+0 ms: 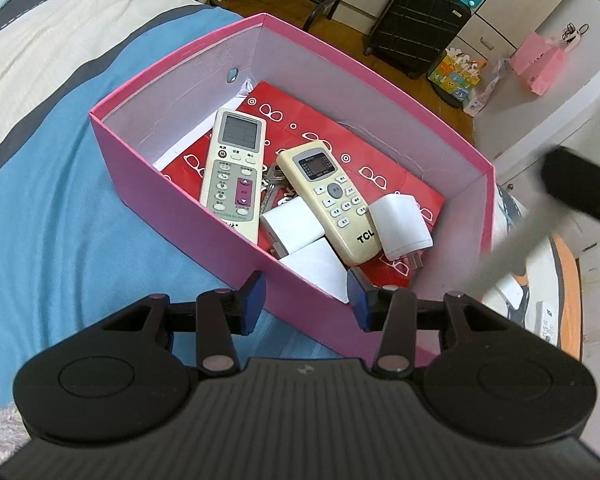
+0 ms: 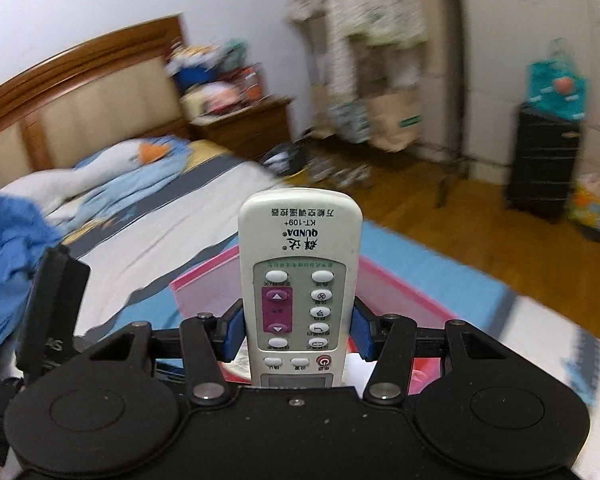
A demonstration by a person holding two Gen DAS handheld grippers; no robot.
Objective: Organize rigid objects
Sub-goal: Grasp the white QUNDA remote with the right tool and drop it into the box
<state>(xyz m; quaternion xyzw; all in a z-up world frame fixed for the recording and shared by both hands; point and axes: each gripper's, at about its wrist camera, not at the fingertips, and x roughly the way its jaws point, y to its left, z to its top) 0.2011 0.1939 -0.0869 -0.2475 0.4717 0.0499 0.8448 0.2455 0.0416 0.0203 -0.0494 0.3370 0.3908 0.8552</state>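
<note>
Right tongs [image 2: 296, 330] clamped on white remote [image 2: 300, 272], lifted above pink box [image 2: 204, 284] on bed, presumably for stowing; left tongs [image 1: 306, 300] apart astride box's near wall, steadying it.

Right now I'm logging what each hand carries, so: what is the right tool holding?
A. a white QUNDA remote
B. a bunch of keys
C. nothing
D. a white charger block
A: in the right wrist view the blue pads of the right tool press both sides of the white QUNDA remote.
</note>
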